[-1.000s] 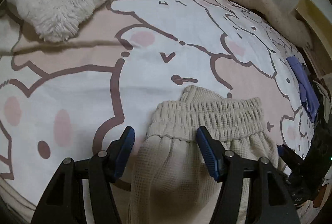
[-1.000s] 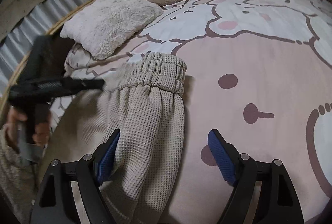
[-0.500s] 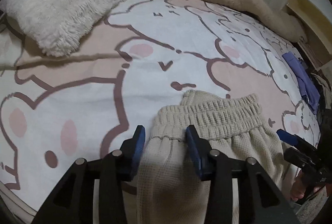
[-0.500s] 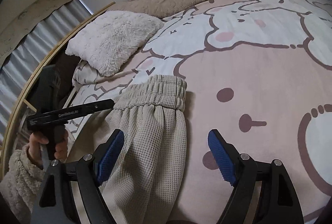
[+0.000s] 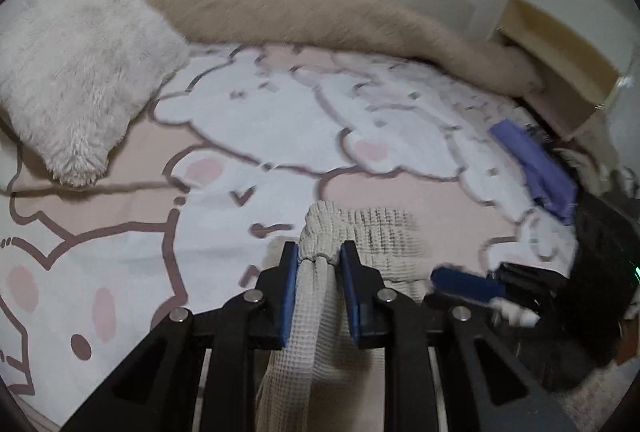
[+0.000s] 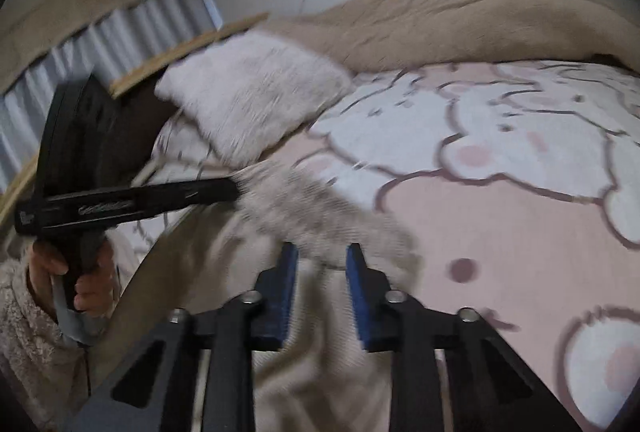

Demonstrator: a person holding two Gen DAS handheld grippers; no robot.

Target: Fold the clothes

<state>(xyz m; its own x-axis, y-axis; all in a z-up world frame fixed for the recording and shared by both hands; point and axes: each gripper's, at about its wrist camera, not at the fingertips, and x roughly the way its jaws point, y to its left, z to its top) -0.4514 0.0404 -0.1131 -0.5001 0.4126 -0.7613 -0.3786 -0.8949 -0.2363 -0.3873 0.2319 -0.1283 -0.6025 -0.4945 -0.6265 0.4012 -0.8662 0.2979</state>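
Where the left wrist camera looks out, I record the white furry pillow (image 5: 76,80) at the far left of the bed, lying on the cartoon bear sheet (image 5: 248,120), with a tan blanket (image 5: 304,12) bunched along the wall behind it. My left gripper (image 5: 319,264) is clamped narrowly on the beige trousers (image 5: 320,236), pinching the left end of the ribbed waistband, which stands raised above the sheet while the waffle fabric hangs down between the fingers. The rest of the waistband trails to the right, blurred. Further right I note a purple garment (image 5: 536,168) near the edge of the bed, well apart from the trousers. In the right wrist camera, my left hand (image 6: 80,280) grips its tool's handle at the far left. My right gripper (image 6: 322,264) has drawn in narrow at the waistband's other end; the blur prevents me confirming that cloth is pinched.
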